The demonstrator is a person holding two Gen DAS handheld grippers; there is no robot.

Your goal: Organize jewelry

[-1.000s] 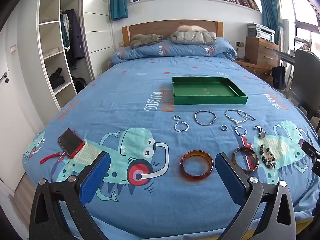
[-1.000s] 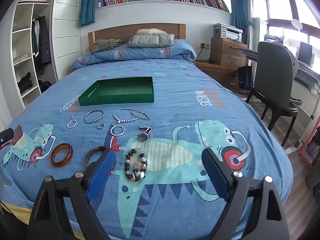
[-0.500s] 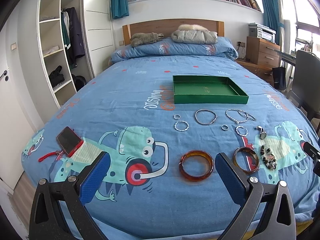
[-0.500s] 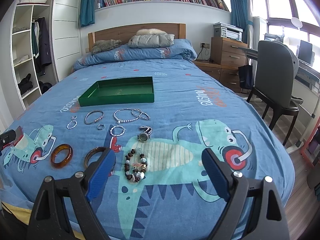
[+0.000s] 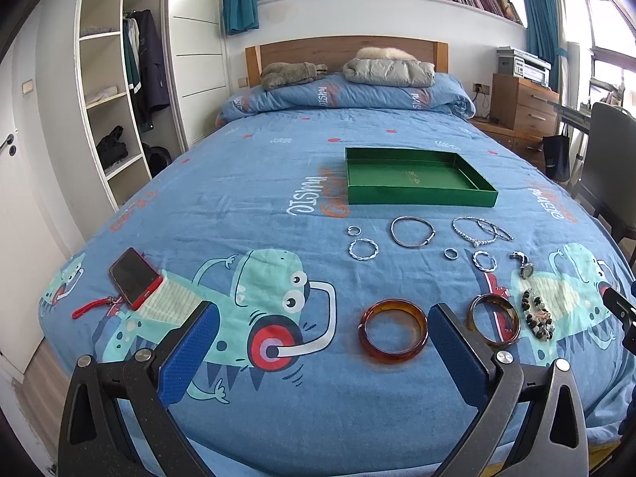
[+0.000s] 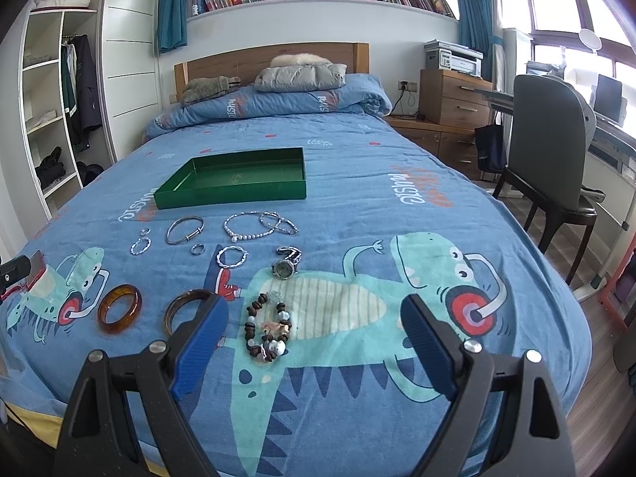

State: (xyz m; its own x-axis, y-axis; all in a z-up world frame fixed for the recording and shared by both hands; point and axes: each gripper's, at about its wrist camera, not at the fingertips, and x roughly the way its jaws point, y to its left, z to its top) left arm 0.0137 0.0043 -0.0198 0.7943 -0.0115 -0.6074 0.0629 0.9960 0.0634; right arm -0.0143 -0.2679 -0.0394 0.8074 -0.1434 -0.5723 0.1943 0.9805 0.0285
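Jewelry lies on the blue bedspread in front of an empty green tray point(image 5: 417, 194) point(image 6: 234, 194). There are two amber bangles point(image 5: 393, 330) point(image 5: 495, 320), a beaded bracelet point(image 6: 267, 328), a watch point(image 6: 284, 266), a silver bangle point(image 5: 411, 231), a pearl bracelet point(image 6: 248, 227) and several small silver rings point(image 5: 362, 248). My left gripper point(image 5: 324, 328) is open and empty, above the near edge of the bed, left of the amber bangles. My right gripper point(image 6: 314, 326) is open and empty, its left finger over the second amber bangle point(image 6: 181, 310).
A red phone point(image 5: 135, 277) with a red strap lies on the bed's left side. Folded clothes and a rolled duvet point(image 5: 349, 95) sit at the headboard. A chair point(image 6: 548, 167) and desk stand right of the bed, shelves point(image 5: 111, 91) to the left.
Both grippers have drifted very slightly; the view has barely shifted. The jewelry and tray have not moved.
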